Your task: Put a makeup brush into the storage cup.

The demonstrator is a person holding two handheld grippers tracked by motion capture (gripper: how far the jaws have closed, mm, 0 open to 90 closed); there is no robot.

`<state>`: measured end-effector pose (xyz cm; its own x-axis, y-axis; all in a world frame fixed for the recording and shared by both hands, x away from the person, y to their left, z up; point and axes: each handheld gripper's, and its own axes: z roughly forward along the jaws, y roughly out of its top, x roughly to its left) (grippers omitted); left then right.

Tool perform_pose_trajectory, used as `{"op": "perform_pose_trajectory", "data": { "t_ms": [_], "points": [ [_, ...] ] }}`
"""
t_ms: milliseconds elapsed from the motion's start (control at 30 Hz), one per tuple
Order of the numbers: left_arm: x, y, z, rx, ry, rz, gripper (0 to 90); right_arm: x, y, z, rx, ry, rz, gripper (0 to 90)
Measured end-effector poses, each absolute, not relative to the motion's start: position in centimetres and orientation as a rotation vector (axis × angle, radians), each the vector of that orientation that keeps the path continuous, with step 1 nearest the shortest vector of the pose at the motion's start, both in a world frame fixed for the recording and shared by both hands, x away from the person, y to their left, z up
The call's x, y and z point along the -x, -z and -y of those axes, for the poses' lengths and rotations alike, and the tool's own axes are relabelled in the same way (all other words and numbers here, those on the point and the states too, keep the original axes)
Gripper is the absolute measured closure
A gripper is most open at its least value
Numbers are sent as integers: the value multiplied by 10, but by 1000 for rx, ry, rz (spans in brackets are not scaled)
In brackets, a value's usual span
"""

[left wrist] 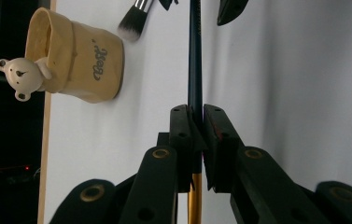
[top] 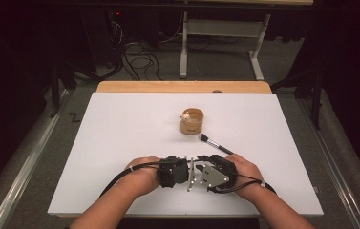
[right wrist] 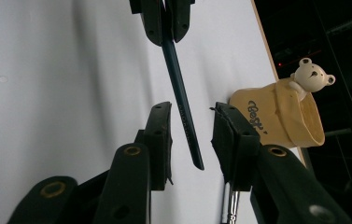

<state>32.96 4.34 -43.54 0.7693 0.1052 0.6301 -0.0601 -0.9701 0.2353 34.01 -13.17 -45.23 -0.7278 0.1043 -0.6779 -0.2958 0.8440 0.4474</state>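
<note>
the left gripper is clenched on a thin dark pen with a gold end, its far tip lying between the released jaws of the right gripper. this looks like a handover partway through. the bear cup holds nothing visible yet, and a makeup brush lies on the table beside it. cursive writing on the cup seems to read "best".
</note>
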Motion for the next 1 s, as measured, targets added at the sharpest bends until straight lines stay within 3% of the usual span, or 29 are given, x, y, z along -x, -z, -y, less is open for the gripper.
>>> {"op": "perform_pose_trajectory", "data": {
  "t_ms": [667,1000],
  "points": [
    [-325,437,-43,-2687,-975,-8,826,-343,458,128,198,-663,-2312,744],
    [-323,438,-44,-2683,-975,27,826,-343,458,128,236,-659,-2321,822]
  ]
}}
